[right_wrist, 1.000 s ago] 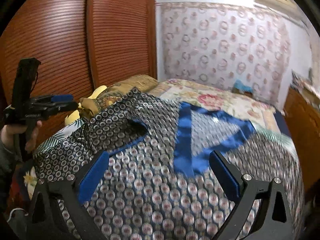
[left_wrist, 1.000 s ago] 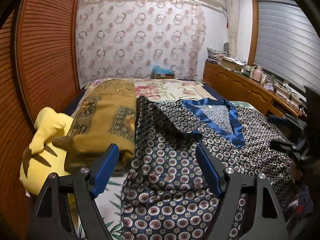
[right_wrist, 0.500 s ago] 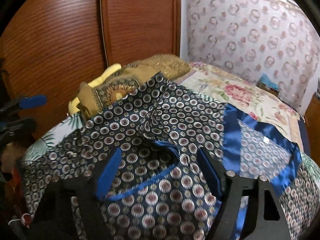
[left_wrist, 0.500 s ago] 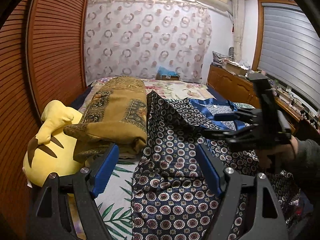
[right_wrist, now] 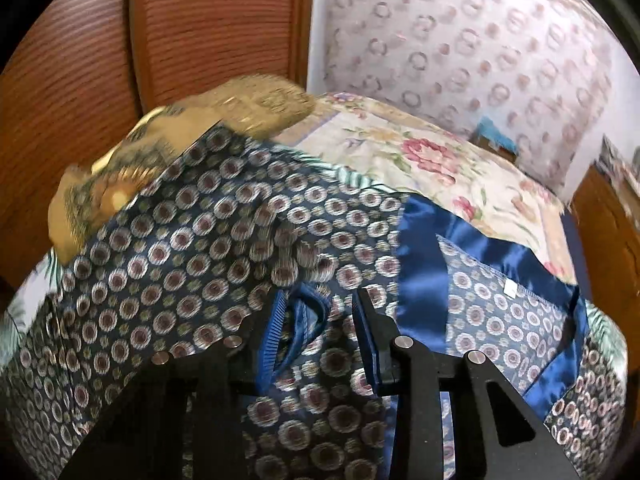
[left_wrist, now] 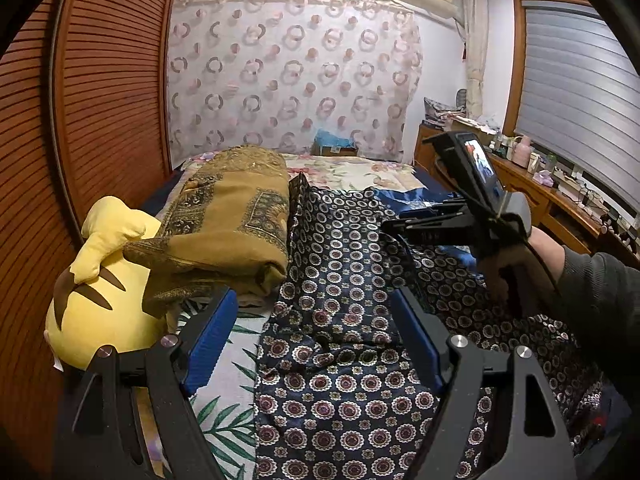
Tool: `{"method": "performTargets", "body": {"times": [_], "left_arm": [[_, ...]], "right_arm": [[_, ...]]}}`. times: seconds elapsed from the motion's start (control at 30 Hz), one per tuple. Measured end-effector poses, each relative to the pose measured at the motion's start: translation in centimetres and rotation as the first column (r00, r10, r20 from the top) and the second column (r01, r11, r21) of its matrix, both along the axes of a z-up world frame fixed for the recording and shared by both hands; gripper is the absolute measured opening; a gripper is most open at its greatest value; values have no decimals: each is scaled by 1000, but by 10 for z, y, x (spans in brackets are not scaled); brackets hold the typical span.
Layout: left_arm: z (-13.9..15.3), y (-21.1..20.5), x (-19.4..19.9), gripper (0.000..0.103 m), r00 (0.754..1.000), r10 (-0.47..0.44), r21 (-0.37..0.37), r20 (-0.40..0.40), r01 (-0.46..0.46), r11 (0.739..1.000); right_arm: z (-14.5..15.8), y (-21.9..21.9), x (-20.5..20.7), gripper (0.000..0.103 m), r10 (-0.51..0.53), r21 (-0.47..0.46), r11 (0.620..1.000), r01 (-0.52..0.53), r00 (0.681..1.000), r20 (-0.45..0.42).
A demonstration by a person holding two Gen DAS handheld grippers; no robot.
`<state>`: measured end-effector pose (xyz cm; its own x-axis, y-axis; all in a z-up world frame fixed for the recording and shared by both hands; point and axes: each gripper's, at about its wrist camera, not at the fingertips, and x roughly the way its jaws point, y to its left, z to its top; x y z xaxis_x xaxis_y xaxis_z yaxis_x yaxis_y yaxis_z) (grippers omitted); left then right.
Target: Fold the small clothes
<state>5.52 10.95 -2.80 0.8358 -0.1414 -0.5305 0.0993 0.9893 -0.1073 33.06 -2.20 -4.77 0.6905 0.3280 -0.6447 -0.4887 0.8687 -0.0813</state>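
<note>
The patterned garment (right_wrist: pixel 168 264) lies spread over the bed (right_wrist: pixel 404 152), and the step in hand is the grasp that begins a fold. The right gripper (right_wrist: pixel 320 332) has its fingers closing around a blue-trimmed sleeve opening (right_wrist: pixel 306 312) — the trim sits between them, though the pads do not yet seem to press it. The left gripper (left_wrist: pixel 312 340) hovers with fingers wide apart and nothing held, the garment's near edge below and just beyond them. Next, I judge, comes a firm pinch on the trim, then a lift across toward the blue collar (right_wrist: pixel 420 264), right of the fingers — without dragging the whole slippery cloth.
</note>
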Motion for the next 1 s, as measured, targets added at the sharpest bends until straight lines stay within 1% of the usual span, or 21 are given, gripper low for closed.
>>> {"method": "performTargets", "body": {"times": [0.1,0.17,0.27,0.37,0.53,0.63,0.73,0.77,0.83,0.9,0.97,1.0], "left_arm": [[0,-3,0,80,1000,-2,-2,-1,2,1000],[-1,-5,0,80,1000,-3,-5,-2,3,1000],[-1,-8,1,80,1000,-5,-6,-5,5,1000],[-1,-13,0,80,1000,-9,-1,-4,9,1000],[2,-22,-1,80,1000,-16,-2,5,16,1000],[3,-32,-1,80,1000,-26,2,9,26,1000],[4,-40,0,80,999,-38,0,11,38,999],[4,-43,0,80,999,-44,-3,11,44,999],[3,-51,1,80,998,-61,-9,10,61,998],[3,-58,1,80,997,-71,-4,11,71,997],[4,-68,1,80,996,-83,5,16,83,997],[4,-71,1,80,996,-90,6,18,90,996]], "right_arm": [[1,-5,0,41,9,8,1000,-9,1000,-1],[3,-8,-5,42,19,31,999,-19,1000,-5],[9,-20,-25,42,39,58,998,-39,999,10],[20,-42,-59,42,58,78,995,-61,998,36],[30,-79,-114,42,72,90,993,-80,994,88],[33,-108,-144,43,54,97,993,-66,991,118],[37,-139,-172,45,12,133,991,-30,990,137],[38,-151,-181,47,-7,142,990,-14,989,147],[37,-173,-195,56,-34,161,987,9,988,152],[34,-193,-208,69,-66,166,985,40,986,153],[29,-210,-220,75,-105,159,984,79,981,162],[26,-221,-228,75,-122,154,983,96,979,164]]}}
